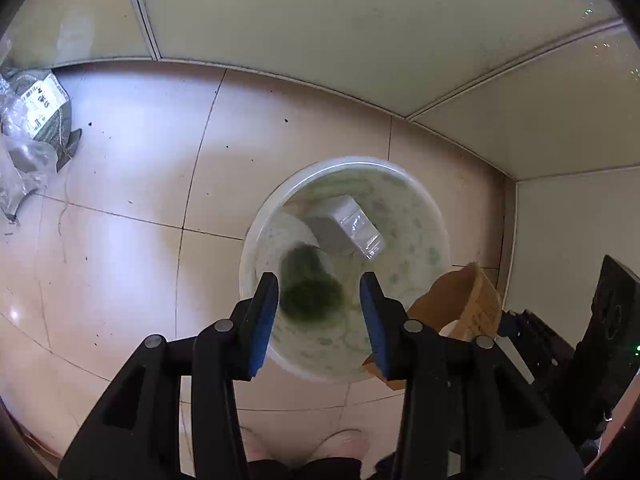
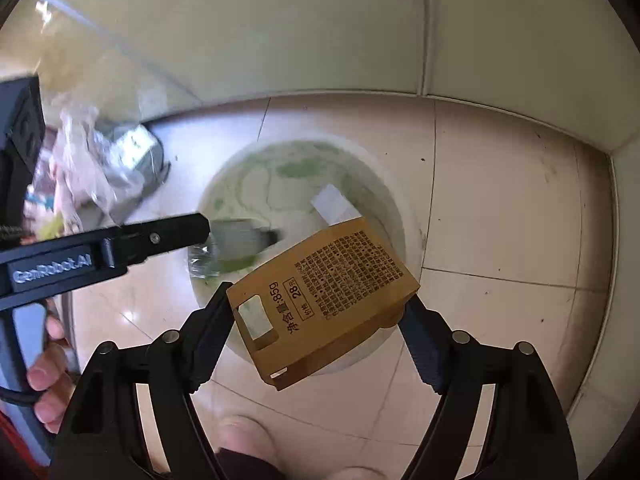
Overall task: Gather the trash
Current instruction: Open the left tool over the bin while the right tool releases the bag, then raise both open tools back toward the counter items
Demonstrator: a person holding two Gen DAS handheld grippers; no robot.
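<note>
A white bin with green blotches (image 1: 428,216) stands on the tiled floor by the wall corner. Inside lie a grey plastic-wrapped box (image 1: 344,226) and a blurred clear bottle with a dark green end (image 1: 310,284). My left gripper (image 1: 320,304) is open and empty right above the bin; it also shows in the right wrist view (image 2: 240,236), where the blurred bottle (image 2: 240,242) is just off its tip. My right gripper (image 2: 320,312) is shut on a brown printed carton (image 2: 324,304), held over the bin's near rim (image 2: 384,200). The carton shows in the left wrist view (image 1: 464,304).
A heap of crumpled plastic bags and wrappers (image 1: 32,132) lies on the floor to the left, by the wall; it also shows in the right wrist view (image 2: 104,164). Pale wall panels (image 1: 320,20) close the back and right. My shoes (image 2: 248,444) are at the bottom.
</note>
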